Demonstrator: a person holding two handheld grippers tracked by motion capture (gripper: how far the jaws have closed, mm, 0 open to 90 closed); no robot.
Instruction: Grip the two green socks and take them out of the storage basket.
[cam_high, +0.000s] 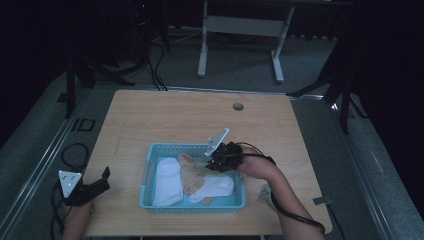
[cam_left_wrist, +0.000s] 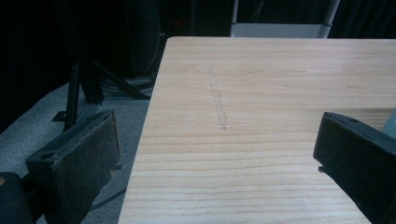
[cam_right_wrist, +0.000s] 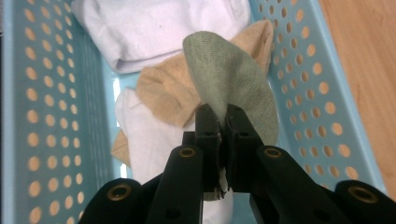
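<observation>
Right gripper view shows the right claw (cam_right_wrist: 223, 122) pinching a grey-green sock (cam_right_wrist: 233, 84) over the blue basket (cam_right_wrist: 46, 93), the sock hanging ahead of it above 1 tan sock (cam_right_wrist: 163, 93) and 2 white ones. The left claw (cam_high: 102, 177), spread, rests on the bench (cam_high: 175, 115), well apart.

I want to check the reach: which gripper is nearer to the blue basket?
Right. The right gripper is over the basket, its jaws shut on a greenish sock. The left gripper rests apart, near the table's left edge, jaws open.
</observation>
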